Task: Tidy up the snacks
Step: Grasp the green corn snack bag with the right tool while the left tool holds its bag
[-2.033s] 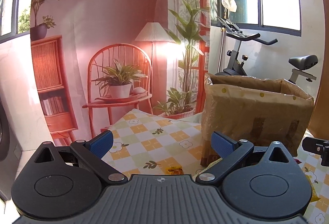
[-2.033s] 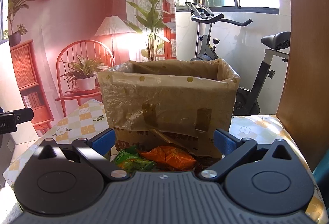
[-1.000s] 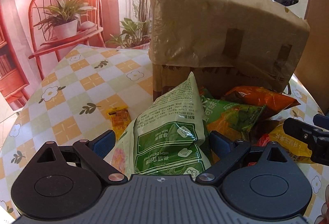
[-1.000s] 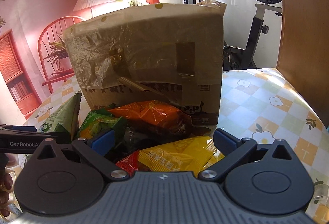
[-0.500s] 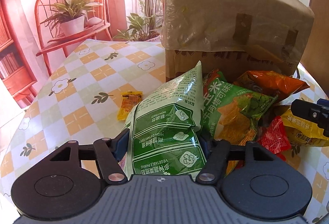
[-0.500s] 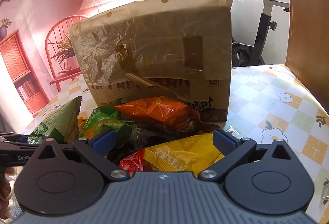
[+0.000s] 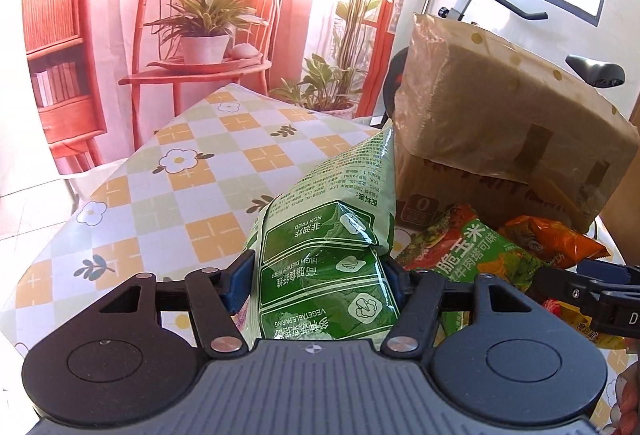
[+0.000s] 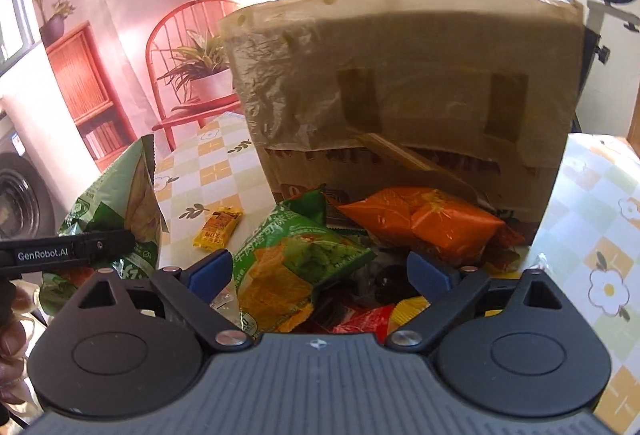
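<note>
The green bag is a pale-green snack pack with darker green panels and printed text, standing on end above the checked surface, left of the box. The left gripper has its fingers pressed against both sides of the bag, pinching it, and points down at a slant. The right gripper also points down, over a pile of snacks in front of the box; its fingers are spread wide and closing, with a green chip bag between them, unpinched. An orange bag lies just beyond.
</note>
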A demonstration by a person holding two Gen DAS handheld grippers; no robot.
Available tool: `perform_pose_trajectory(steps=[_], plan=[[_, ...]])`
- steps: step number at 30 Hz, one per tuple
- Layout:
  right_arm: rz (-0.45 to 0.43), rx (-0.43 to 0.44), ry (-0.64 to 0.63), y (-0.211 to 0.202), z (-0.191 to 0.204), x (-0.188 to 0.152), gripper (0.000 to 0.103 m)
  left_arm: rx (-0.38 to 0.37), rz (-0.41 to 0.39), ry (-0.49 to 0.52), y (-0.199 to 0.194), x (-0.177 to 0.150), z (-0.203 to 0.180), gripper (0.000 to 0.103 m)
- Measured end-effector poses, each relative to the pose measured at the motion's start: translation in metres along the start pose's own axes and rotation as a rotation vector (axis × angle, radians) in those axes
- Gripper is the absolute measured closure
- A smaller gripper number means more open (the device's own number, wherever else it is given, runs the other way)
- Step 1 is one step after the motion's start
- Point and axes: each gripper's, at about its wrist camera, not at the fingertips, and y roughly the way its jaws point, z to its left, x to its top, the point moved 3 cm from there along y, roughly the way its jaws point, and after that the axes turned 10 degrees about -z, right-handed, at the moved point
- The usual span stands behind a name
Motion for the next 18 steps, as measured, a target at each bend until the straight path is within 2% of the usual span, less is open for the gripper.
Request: perform_pose_trajectory(steps=[7,10,14,18], plan=[[0.069,0.042,-0.391,0.033,0.050,0.005,0.007,0.028,-0.013,-0.056,-0.002,0.004,0.020,0.037],[0.105,0.067,-0.462,0.051,0.060,0.000,0.008,0.035,-0.013,-0.074,-0.006,0.002,0.023,0.037],[0.165,0.053,-0.506,0.079,0.066,-0.008,0.015,0.040,-0.014,-0.086,-0.007,0.001,0.027,0.037],[0.205,0.048,-0.560,0.093,0.066,-0.019,0.015,0.039,-0.013,-0.085,-0.006,0.000,0.027,0.037]])
